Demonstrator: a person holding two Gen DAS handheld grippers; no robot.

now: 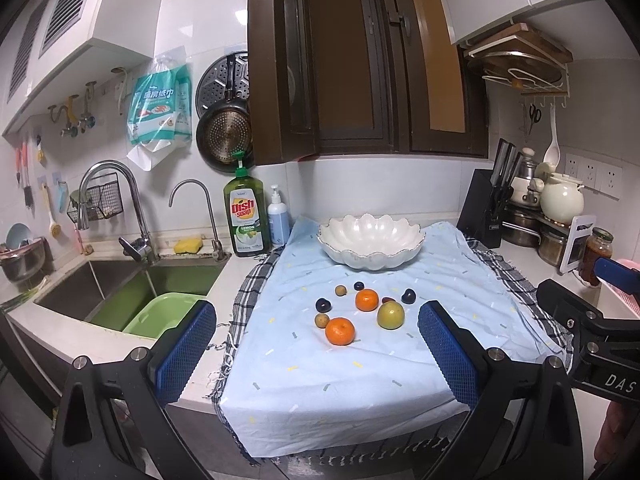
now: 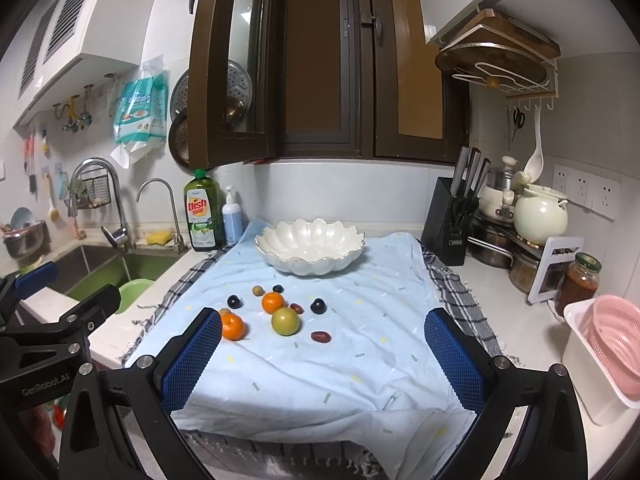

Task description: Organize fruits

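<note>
"Dish soap LEMON" on the green bottle [image 1: 247, 216] left of the white bowl [image 1: 371, 242]; "GenRobot.AI" on the left gripper [image 1: 316, 354]. Just in front of the bowl on the blue cloth [image 2: 320, 360]: two oranges [image 1: 340, 331], a green fruit [image 1: 390, 314], small dark plums [image 1: 408, 296], little brown fruits [image 1: 321, 319], a red date [image 2: 320, 336]. Jaws wide apart on the left gripper and right gripper [image 2: 323, 360], holding nothing.
</note>
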